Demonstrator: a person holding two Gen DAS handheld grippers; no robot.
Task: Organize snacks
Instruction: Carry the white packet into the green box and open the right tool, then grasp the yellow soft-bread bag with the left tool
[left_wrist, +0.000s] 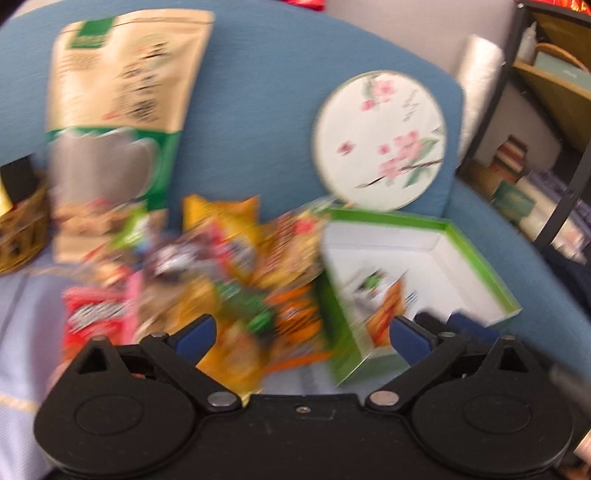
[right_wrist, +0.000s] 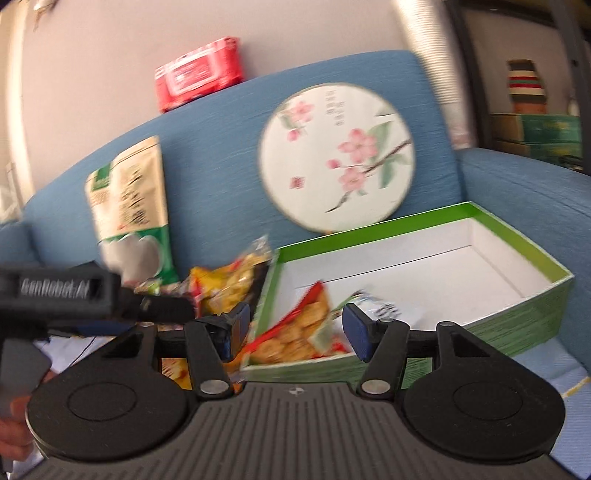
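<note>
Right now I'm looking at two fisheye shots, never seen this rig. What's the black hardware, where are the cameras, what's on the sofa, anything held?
No robot: a person holds a hand-held gripper in each hand, with a camera on each looking along its blue-padded fingers. One picture is from the left hand-held gripper, the other from the right hand-held gripper. Both are open and hold nothing. On the blue sofa lie a heap of snack packets, a green box with an orange packet inside, a tall beige bag and a round flowered fan.

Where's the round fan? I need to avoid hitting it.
In both views, the fan leans on the sofa back, behind the green box.
</note>
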